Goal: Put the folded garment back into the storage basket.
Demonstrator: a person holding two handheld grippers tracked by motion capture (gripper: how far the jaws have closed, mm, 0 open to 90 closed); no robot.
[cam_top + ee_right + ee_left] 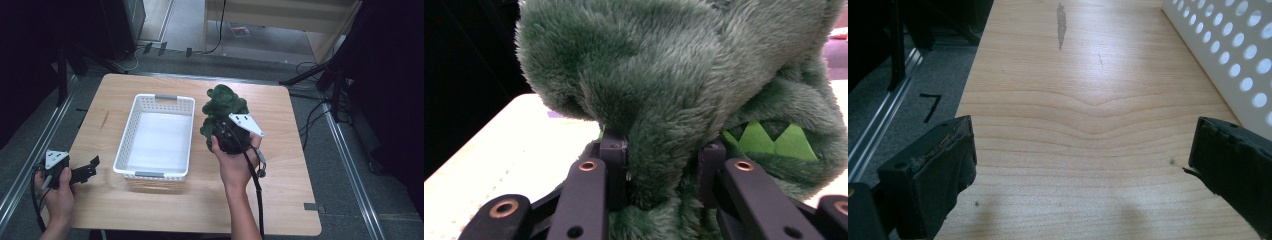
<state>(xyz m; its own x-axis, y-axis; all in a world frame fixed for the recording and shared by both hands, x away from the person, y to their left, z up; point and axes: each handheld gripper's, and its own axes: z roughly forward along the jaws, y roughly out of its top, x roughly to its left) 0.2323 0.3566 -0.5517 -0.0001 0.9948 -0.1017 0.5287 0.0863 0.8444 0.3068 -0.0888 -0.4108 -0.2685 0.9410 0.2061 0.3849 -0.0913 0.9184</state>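
at the near left corner of the wooden table the person's left hand holds the left gripper low over the wood, its jaws spread wide apart with nothing between them; in the left gripper view the two black jaws stand at either edge with bare grain between, a dark streak in the wood farther up, and the perforated side of the white basket to the right. just beyond that gripper, left of the table's middle, the white basket sits with its long axis running away from the person, grey grips on its near and far ends, nothing inside it. right of the basket, the right hand holds the right gripper, whose jaws are closed on a fold of a green plush toy; the right gripper view shows the fur pinched between the two black jaws, with light green zigzag teeth on the toy at the right. the toy rises beyond the gripper, apart from the basket's right wall. past the table's far edge lie grey floor, cables and a pale wooden cabinet.
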